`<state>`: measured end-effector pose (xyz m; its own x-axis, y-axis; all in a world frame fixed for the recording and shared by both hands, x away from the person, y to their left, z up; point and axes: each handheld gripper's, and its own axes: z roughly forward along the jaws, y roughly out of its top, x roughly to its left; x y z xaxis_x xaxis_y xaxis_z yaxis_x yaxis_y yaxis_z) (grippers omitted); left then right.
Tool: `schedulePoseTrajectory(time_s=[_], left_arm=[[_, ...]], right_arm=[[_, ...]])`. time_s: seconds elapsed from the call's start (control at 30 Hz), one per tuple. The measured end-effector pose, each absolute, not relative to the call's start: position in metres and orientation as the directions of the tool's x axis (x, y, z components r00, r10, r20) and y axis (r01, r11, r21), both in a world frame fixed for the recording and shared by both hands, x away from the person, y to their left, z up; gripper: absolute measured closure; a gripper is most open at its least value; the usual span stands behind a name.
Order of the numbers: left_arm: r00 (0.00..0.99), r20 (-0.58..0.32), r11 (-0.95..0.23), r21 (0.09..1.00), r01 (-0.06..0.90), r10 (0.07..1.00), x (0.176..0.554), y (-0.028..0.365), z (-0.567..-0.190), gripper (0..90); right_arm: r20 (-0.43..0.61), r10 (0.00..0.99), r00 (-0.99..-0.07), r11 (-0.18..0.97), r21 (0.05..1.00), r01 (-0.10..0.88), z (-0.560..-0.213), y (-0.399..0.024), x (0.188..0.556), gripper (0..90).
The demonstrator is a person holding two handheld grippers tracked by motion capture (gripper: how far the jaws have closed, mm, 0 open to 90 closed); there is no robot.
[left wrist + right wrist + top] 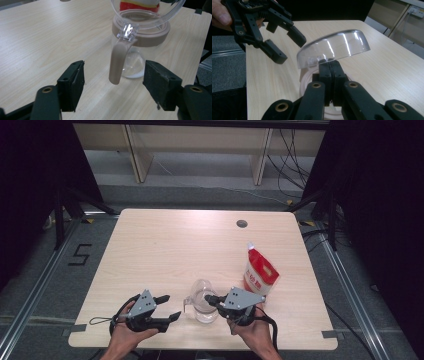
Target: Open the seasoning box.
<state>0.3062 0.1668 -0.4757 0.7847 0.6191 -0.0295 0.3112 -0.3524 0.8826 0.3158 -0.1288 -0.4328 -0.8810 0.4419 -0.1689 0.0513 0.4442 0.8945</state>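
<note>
The right gripper point(212, 298) sits over the clear pitcher point(204, 306), its jaws pressed tight together on the edge of the pitcher's clear domed lid point(333, 48). In the right gripper view the lid rises tilted just ahead of the closed jaws, lifted clear of the pale pinkish rim ring point(307, 79) directly beneath them. The red-and-white pouch point(260, 274) stands just behind and to the outer side of this gripper, near it but not touching.

The left gripper point(168, 307) hovers just beside the pitcher on its handle side, jaws spread wide with nothing pressed between them. From the left gripper view, the beige handle point(118, 62) hangs straight ahead between the two black pads point(74, 85), apart from both, with the ring and the lifted lid above it. A little white residue lies at the bottom of the pitcher beyond the handle.

In the right gripper view the left gripper shows up ahead and to the left of the lid, its open tips near the dome's edge but not touching. Both tools are held low over the near edge of the wooden table point(165, 245).
</note>
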Motion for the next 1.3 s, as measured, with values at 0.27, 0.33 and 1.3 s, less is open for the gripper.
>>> schedulePoseTrajectory(time_s=[0.27,0.33,1.3], left_arm=[[0.754,-0.078,-0.327,0.868,0.372,0.652,0.303,0.175,-0.482,25.7],[0.755,-0.063,-0.338,0.868,0.364,0.653,0.303,0.178,-0.483,24.5],[0.749,-0.127,-0.311,0.855,0.415,0.650,0.298,0.186,-0.493,16.0]], right_arm=[[-0.179,0.423,-0.888,0.456,0.889,0.039,-0.430,-0.121,0.317,89.8],[-0.182,0.419,-0.889,0.456,0.890,0.033,-0.430,-0.118,0.317,89.8],[-0.186,0.357,-0.916,0.473,0.881,0.005,-0.431,-0.091,0.314,86.7]])
